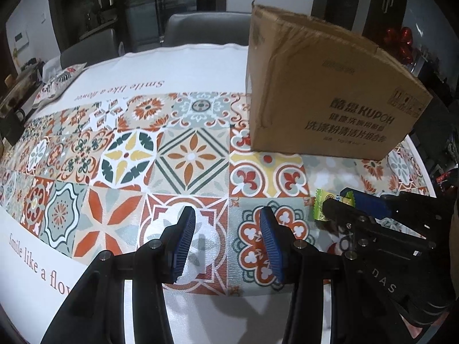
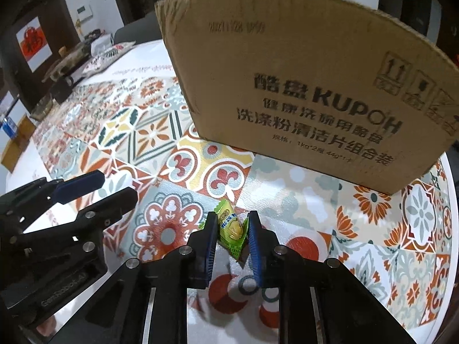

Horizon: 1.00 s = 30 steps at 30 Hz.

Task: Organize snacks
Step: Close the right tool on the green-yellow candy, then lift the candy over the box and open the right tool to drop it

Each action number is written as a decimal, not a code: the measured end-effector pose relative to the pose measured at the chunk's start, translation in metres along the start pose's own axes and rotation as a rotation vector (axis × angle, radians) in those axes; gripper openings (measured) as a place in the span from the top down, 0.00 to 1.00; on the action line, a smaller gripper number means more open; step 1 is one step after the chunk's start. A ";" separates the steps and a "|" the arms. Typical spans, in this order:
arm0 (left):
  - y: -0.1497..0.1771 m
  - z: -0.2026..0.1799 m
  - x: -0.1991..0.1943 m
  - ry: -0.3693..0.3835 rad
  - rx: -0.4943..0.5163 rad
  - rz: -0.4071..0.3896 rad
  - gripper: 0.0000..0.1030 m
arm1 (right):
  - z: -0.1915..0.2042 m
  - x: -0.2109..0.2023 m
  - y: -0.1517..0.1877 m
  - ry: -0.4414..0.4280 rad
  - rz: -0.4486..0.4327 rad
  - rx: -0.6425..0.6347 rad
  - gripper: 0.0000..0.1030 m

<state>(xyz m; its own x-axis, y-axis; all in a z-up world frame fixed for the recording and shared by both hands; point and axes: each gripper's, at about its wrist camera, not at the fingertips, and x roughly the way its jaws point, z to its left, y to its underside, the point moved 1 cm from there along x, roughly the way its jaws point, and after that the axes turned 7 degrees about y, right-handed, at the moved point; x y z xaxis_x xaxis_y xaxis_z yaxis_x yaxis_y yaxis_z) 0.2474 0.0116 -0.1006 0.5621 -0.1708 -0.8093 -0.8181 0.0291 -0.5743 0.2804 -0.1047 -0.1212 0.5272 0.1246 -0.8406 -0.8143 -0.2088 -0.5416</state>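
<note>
A small green and yellow snack packet (image 2: pixel 229 226) sits just above the tiled tablecloth (image 2: pixel 172 132), pinched between the blue pads of my right gripper (image 2: pixel 231 218), which is shut on it. In the left wrist view the same packet (image 1: pixel 322 206) pokes out past the right gripper (image 1: pixel 341 200) at the right. My left gripper (image 1: pixel 228 215) hovers over the cloth, open, with nothing between its fingers; it also shows at the left of the right wrist view (image 2: pixel 114 187). A tall brown cardboard box (image 2: pixel 301 86) stands just behind the packet, its inside hidden.
The box (image 1: pixel 321 86) takes up the table's far right. A patterned pouch (image 1: pixel 57 83) and a cluttered tray (image 2: pixel 66 63) lie at the far left. Grey chairs (image 1: pixel 200 28) stand behind the table. The table's round edge (image 2: pixel 450 200) runs close on the right.
</note>
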 end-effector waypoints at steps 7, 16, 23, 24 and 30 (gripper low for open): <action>-0.010 -0.015 -0.022 0.018 0.049 -0.054 0.56 | -0.008 -0.030 -0.004 0.015 -0.071 0.034 0.78; -0.030 -0.033 -0.062 0.048 0.102 -0.149 0.54 | -0.021 -0.074 -0.013 0.020 -0.173 0.081 0.78; -0.050 -0.042 -0.083 0.062 0.140 -0.201 0.49 | -0.031 -0.109 -0.026 0.050 -0.251 0.103 0.78; -0.053 -0.042 -0.085 0.063 0.141 -0.205 0.48 | -0.032 -0.112 -0.029 0.053 -0.260 0.107 0.78; -0.073 -0.048 -0.094 0.066 0.164 -0.226 0.42 | -0.042 -0.130 -0.044 0.082 -0.304 0.121 0.78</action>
<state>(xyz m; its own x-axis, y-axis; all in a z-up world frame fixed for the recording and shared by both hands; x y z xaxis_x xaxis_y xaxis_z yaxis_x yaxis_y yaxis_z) 0.2484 -0.0221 0.0232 0.7143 -0.2543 -0.6519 -0.6396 0.1406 -0.7557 0.2580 -0.1529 0.0126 0.7643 0.0842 -0.6394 -0.6369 -0.0570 -0.7688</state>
